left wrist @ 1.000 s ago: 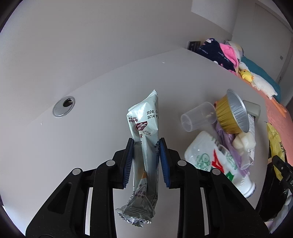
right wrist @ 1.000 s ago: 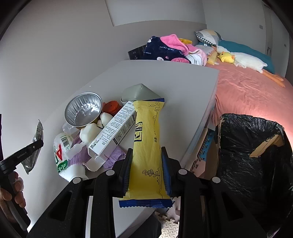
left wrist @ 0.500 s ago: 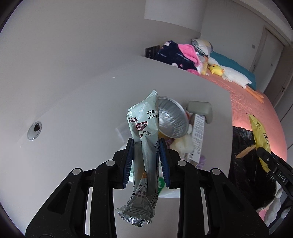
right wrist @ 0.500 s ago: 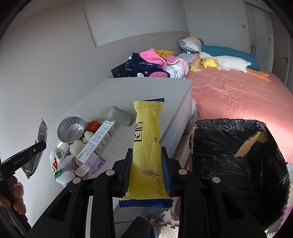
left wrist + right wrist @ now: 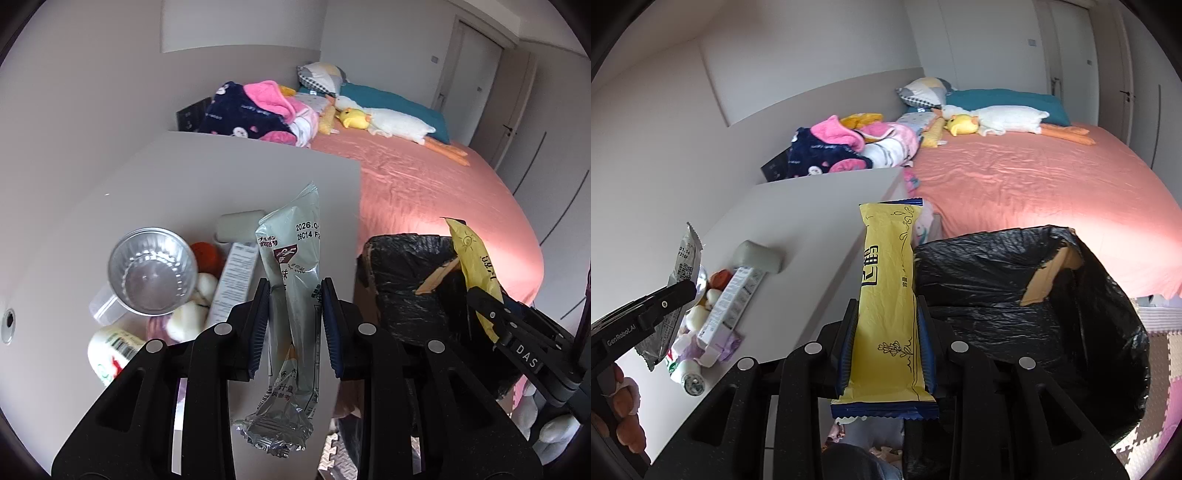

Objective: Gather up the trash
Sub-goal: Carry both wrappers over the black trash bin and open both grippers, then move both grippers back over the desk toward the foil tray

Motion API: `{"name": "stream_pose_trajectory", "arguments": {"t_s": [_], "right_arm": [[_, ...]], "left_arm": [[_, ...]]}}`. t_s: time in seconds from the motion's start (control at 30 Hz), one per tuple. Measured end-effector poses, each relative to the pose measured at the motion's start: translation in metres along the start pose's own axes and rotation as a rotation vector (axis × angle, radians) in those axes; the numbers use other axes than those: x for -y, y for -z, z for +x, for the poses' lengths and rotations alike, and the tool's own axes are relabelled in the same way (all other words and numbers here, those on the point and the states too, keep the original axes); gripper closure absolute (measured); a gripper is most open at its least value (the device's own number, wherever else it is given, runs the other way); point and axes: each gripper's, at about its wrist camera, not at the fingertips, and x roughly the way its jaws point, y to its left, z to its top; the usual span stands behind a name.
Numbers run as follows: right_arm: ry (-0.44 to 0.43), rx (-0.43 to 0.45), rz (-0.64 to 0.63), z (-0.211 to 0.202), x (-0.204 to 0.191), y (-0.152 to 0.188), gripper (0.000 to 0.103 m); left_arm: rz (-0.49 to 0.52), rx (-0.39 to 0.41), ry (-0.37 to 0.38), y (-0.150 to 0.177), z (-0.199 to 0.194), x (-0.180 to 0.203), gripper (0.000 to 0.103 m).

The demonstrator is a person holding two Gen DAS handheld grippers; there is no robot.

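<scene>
The bin (image 5: 1027, 306), a box lined with a black bag, stands on the floor against the end of the desk (image 5: 207, 184), with the bed (image 5: 1034, 184) behind it, and its mouth is wide open, so the step in hand reads as a carry to the drop. The rest of the trash lies in a heap on the desk: a foil cup (image 5: 153, 271), a long carton (image 5: 236, 280), a white bottle (image 5: 110, 350) and smaller bits. The right hand-held gripper (image 5: 886, 343) is clenched on a yellow wrapper (image 5: 888, 295), which stands upright between the pads and already sits near the bin's rim. The left hand-held gripper (image 5: 293, 321) grasps a silver wrapper (image 5: 291, 295) the same way, above the desk edge. To do it well, bring each wrapper fully over the black opening before letting go, since light packets may drift; take care to clear the cardboard flap (image 5: 1049, 273) at the rim, and keep the two grippers apart.
</scene>
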Motion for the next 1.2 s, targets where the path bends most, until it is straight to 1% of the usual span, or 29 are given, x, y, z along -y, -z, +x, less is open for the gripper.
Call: {"name": "stream_pose_trajectory", "arguments": {"t_s": [0.3,0.4,0.53,0.8,0.83,0.87,0.9,0.93,0.97,1.0,1.07,1.13,1.2], "right_arm": [[0.072,0.025,0.079,-0.007,0.047,-0.005,0.072],[0.096,0.034,0.109,-0.01,0.063,-0.006,0.072],[0.13,0.042,0.143,-0.014,0.083,-0.005,0.072],[0.184,0.069,0.193,-0.026,0.112,-0.005,0.072],[0.193,0.079,0.2,-0.028,0.114,-0.006,0.072],[0.206,0.095,0.213,-0.032,0.117,-0.007,0.071],[0.221,0.107,0.228,-0.035,0.121,-0.008,0.06],[0.236,0.12,0.243,-0.038,0.124,-0.008,0.041],[0.256,0.141,0.264,-0.041,0.127,-0.009,0.033],[0.279,0.168,0.281,-0.046,0.131,-0.009,0.03],[0.309,0.186,0.29,-0.051,0.136,-0.01,0.029],[0.314,0.187,0.297,-0.054,0.141,-0.01,0.03],[0.313,0.18,0.3,-0.053,0.143,-0.01,0.029]], "left_arm": [[0.099,-0.026,0.137,-0.018,0.029,0.062,0.075],[0.128,-0.051,0.184,-0.021,0.041,0.079,0.075],[0.174,-0.083,0.218,-0.022,0.056,0.102,0.075],[0.242,-0.129,0.313,-0.02,0.068,0.143,0.074],[0.252,-0.148,0.327,-0.021,0.071,0.146,0.065],[0.267,-0.173,0.331,-0.021,0.076,0.152,0.034],[0.278,-0.19,0.323,-0.021,0.08,0.158,0.016],[0.289,-0.188,0.314,-0.02,0.082,0.163,0.006],[0.305,-0.177,0.305,-0.019,0.084,0.169,0.006],[0.322,-0.176,0.294,-0.017,0.087,0.173,0.006],[0.331,-0.19,0.289,-0.016,0.091,0.178,0.006],[0.313,-0.2,0.312,-0.016,0.092,0.175,0.006],[0.31,-0.192,0.302,-0.016,0.09,0.172,0.006]]}}
